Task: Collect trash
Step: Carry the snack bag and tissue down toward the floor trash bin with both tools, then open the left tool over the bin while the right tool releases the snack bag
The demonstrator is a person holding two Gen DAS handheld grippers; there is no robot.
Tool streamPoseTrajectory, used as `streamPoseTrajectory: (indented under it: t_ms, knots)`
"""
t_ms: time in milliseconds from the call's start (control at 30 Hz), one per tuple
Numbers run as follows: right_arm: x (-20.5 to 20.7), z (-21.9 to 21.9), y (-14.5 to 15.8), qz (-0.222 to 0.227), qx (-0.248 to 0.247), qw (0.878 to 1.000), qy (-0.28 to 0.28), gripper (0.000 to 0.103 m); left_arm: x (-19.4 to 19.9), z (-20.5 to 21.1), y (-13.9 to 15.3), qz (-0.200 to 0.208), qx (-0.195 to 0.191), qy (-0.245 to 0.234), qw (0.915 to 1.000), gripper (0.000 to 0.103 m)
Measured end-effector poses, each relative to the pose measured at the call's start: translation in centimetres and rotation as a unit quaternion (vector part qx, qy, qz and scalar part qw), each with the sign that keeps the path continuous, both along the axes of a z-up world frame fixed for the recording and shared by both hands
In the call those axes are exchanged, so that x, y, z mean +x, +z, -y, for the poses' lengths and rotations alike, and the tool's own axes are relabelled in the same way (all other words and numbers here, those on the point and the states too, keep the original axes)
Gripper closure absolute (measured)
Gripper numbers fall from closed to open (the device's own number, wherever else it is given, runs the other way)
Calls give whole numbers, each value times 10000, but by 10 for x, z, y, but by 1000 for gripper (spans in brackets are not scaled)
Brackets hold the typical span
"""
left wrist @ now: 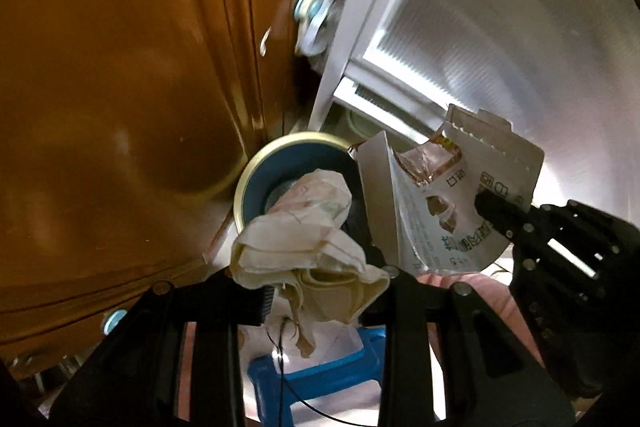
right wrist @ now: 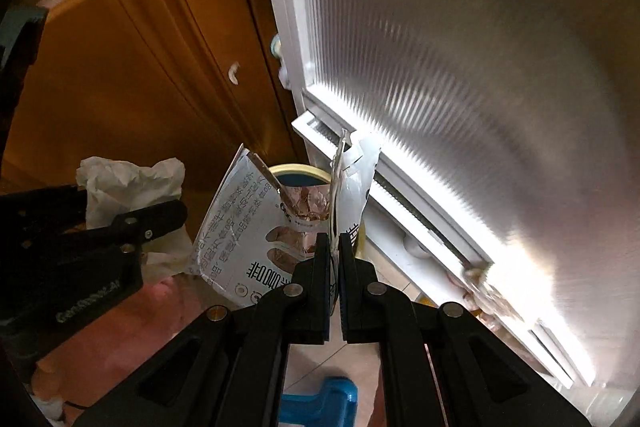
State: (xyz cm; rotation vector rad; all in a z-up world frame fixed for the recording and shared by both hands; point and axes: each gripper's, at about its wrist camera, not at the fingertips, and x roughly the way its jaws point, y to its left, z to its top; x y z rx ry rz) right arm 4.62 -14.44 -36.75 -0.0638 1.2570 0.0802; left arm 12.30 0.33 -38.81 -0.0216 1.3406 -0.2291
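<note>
My left gripper (left wrist: 320,287) is shut on a crumpled cream tissue (left wrist: 308,239), which bulges up between its black fingers. The right gripper (right wrist: 335,247) is shut on a torn white snack wrapper (right wrist: 248,227) with printed text and a foil lining. In the left wrist view the same wrapper (left wrist: 452,211) hangs at right, pinched by the right gripper (left wrist: 492,211). Below both sits a round bin (left wrist: 280,163) with a pale rim and blue inside, its rim (right wrist: 296,171) showing behind the wrapper. The tissue (right wrist: 128,187) and left gripper (right wrist: 160,217) appear at left in the right wrist view.
A brown wooden cabinet door (left wrist: 128,75) fills the left side. A white-framed ribbed glass door (right wrist: 460,87) with a bright sill stands at right. A blue plastic piece (left wrist: 316,371) lies on the floor below the grippers.
</note>
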Motion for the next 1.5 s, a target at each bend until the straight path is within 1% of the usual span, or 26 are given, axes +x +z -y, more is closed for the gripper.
streamPoseTrajectory:
  t_ms: [67, 167, 233, 333, 400, 467, 733, 800, 933, 967, 1000, 1067, 1100, 1133, 1167, 1200, 1267, 1367, 1400, 1500]
  knots:
    - [4, 4, -10, -98, 47, 9999, 1, 100, 6, -2, -9, -135, -101, 84, 9998, 76]
    - [11, 6, -24, -197, 41, 9998, 29, 100, 13, -3, -18, -179, -34, 85, 9998, 76]
    - [13, 4, -28, -195, 143, 9996, 120, 99, 15, -2, -22, -207, -8, 71, 9998, 76]
    - [21, -4, -33, -224, 98, 9991, 340, 99, 18, 0, -30, -256, 97, 43, 9996, 76]
    - [21, -9, -35, -208, 60, 9985, 500, 99, 18, 1, -34, -308, 148, 37, 9994, 76]
    - [13, -18, -44, -201, 35, 9981, 583, 99, 17, -2, -36, -305, 183, 22, 9994, 76]
    - [13, -3, -39, -389, 92, 9977, 539, 99, 21, 0, -53, -442, 225, 35, 9988, 76]
    - [21, -1, -37, -421, 84, 9976, 549, 99, 23, 2, -55, -451, 240, 20, 9987, 73]
    - [36, 5, -31, -505, 135, 9972, 540, 99, 26, 4, -59, -481, 255, 21, 9985, 70]
    - [40, 6, -31, -536, 189, 9970, 533, 98, 26, 5, -60, -506, 229, 21, 9985, 67]
    - [46, -9, -38, -580, 233, 9968, 507, 94, 27, 4, -61, -542, 205, 35, 9983, 63]
    - [51, -7, -32, -652, 323, 9964, 443, 82, 26, 4, -59, -527, 220, 65, 9983, 61]
    - [54, -5, -30, -641, 334, 9965, 422, 67, 27, 4, -58, -467, 251, 86, 9986, 59]
    - [57, -4, -26, -581, 317, 9971, 388, 63, 27, 3, -57, -429, 264, 107, 9987, 57]
    - [59, -4, -23, -501, 258, 9977, 374, 62, 27, 3, -56, -414, 255, 118, 9987, 54]
    - [61, -3, -17, -432, 240, 9980, 394, 62, 27, 3, -55, -408, 217, 114, 9989, 47]
    - [63, 0, -9, -435, 264, 9978, 416, 62, 26, 3, -53, -342, 247, 88, 9991, 34]
    - [63, -1, -2, -368, 296, 9982, 372, 62, 26, 3, -48, -174, 354, 77, 9992, 33]
    - [67, -2, -4, -351, 301, 9983, 353, 62, 27, 3, -48, -159, 349, 80, 9992, 33]
    - [69, 0, 8, -324, 331, 9985, 304, 62, 26, 2, -48, -154, 357, 78, 9992, 33]
